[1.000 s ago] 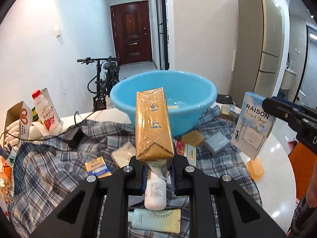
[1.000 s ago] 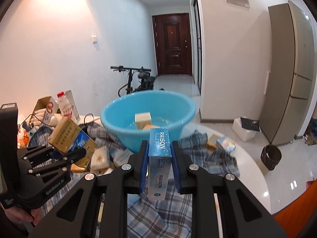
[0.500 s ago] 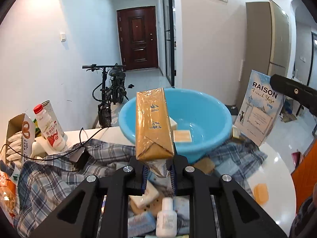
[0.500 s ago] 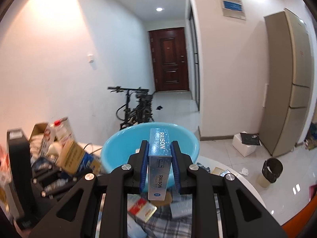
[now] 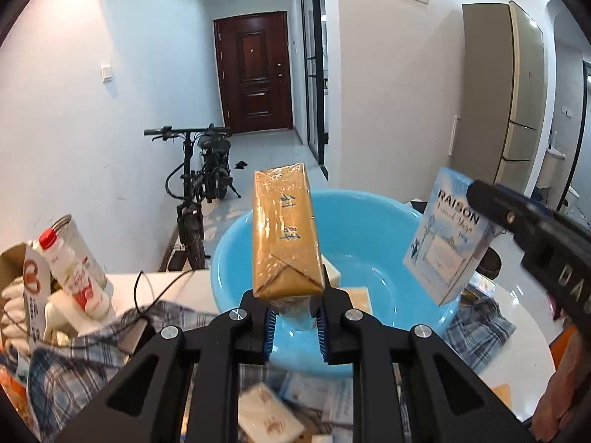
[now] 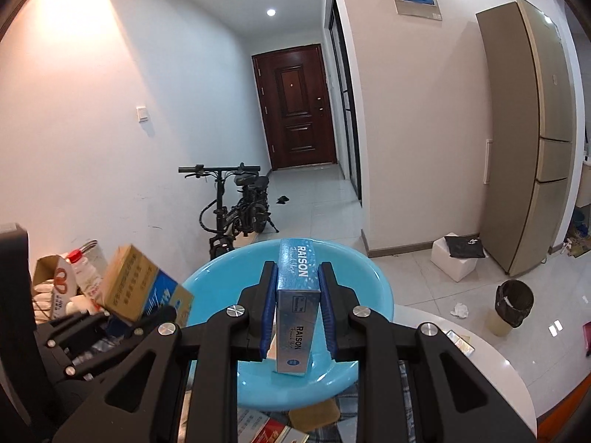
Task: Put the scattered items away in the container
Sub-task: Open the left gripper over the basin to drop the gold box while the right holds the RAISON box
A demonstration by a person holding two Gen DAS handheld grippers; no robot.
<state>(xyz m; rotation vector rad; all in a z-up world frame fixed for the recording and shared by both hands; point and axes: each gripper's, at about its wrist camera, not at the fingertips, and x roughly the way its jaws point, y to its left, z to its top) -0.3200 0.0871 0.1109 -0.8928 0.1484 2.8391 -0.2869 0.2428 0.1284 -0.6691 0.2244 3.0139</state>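
My left gripper (image 5: 294, 323) is shut on a tan wrapped box (image 5: 283, 232) and holds it upright above the near rim of the blue basin (image 5: 373, 258). My right gripper (image 6: 298, 308) is shut on a light blue RAISON box (image 6: 296, 306), held over the basin (image 6: 221, 284). The RAISON box also shows at the right of the left wrist view (image 5: 448, 240), over the basin's right rim. The tan box also shows at the left of the right wrist view (image 6: 136, 288). A few small items lie inside the basin, partly hidden.
A plaid cloth (image 5: 74, 369) covers the white round table (image 5: 524, 332), with small packets (image 5: 269, 417) scattered below the basin. A milk bottle (image 5: 74, 273) and a carton (image 5: 29, 288) stand at the left. A bicycle (image 5: 199, 192) stands behind the table.
Both grippers have risen and moved forward with their boxes, from over the cloth to over the basin. The basin now fills the lower middle of both views.
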